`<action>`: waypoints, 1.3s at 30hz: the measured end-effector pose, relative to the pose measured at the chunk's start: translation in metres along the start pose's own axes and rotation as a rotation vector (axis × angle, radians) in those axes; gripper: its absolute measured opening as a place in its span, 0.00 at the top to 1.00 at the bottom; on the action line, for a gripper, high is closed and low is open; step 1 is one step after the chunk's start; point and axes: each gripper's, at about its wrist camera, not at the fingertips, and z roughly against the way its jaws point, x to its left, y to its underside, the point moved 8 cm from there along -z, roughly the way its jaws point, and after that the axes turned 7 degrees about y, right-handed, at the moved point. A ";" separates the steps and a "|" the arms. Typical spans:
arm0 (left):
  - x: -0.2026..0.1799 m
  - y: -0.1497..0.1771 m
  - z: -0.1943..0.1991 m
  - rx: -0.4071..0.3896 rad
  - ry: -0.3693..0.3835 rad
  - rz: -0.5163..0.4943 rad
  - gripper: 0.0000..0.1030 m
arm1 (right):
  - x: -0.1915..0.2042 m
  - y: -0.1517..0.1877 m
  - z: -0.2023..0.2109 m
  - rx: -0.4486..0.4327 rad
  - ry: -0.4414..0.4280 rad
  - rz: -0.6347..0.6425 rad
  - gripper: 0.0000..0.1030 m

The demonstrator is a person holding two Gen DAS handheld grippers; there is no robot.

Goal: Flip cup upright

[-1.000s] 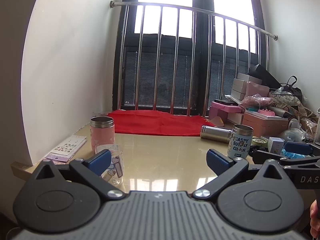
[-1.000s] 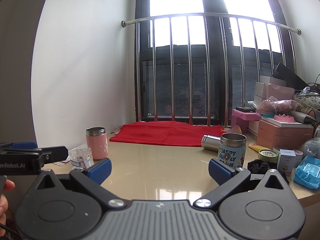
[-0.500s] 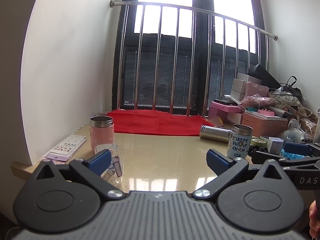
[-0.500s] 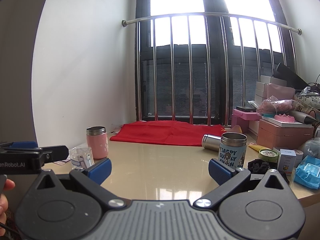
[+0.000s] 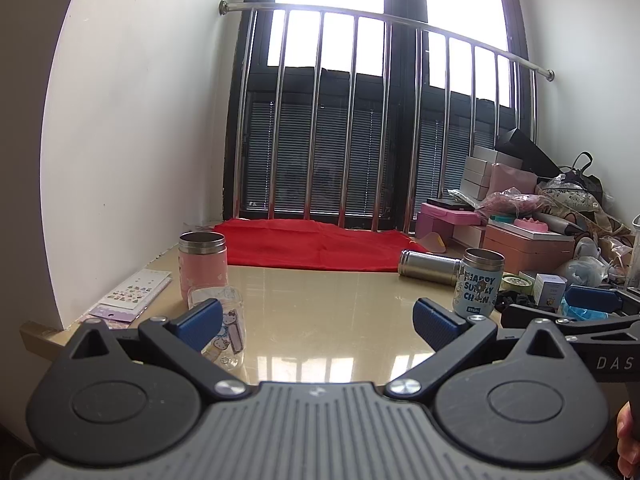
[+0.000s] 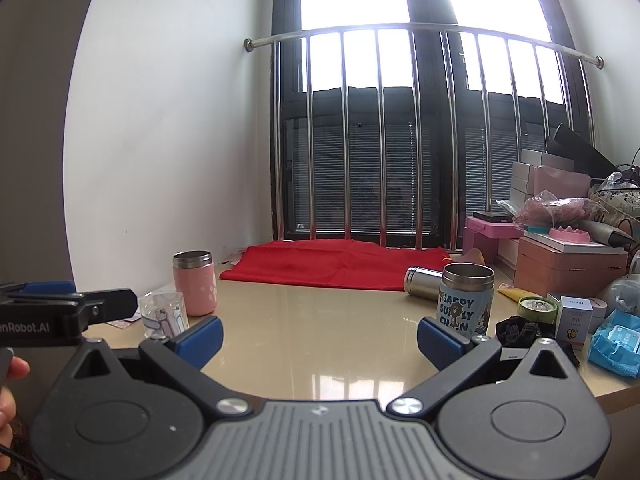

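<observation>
1. the left tongs (image 5: 318, 320) are wide open with nothing between the blue pads (image 5: 200, 318); they hang low over the near edge of the counter (image 5: 320, 312).
2. the right tongs (image 6: 320, 334) are also wide open and hold nothing; they hang over the same counter, beside the left tongs.
3. the steel cup (image 5: 428, 264) lies on its side on the counter, just in front of the red cloth (image 5: 312, 246) and just behind the blue cartoon cup (image 5: 478, 282), which stands upright.
4. well to the left of the steel cup a pink cup (image 5: 202, 266) stands upright, and in front of it stands a clear cup with cat pictures (image 5: 224, 328), partly hidden by the left pad of the left tongs.
5. a sticker sheet (image 5: 134, 294) lies flat to the left of the pink cup, near the wall.
6. to the right of the steel cup there are many boxes (image 5: 528, 240) and bags.
</observation>
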 end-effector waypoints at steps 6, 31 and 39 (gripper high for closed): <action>0.000 0.000 0.000 0.000 0.001 0.001 0.00 | 0.000 0.000 0.000 0.000 0.000 0.000 0.00; 0.001 -0.002 0.002 -0.004 0.009 0.002 0.00 | -0.001 0.000 0.000 0.002 0.001 0.000 0.00; 0.001 -0.003 0.002 -0.003 0.014 -0.002 0.00 | 0.000 0.000 0.000 0.001 0.001 0.001 0.00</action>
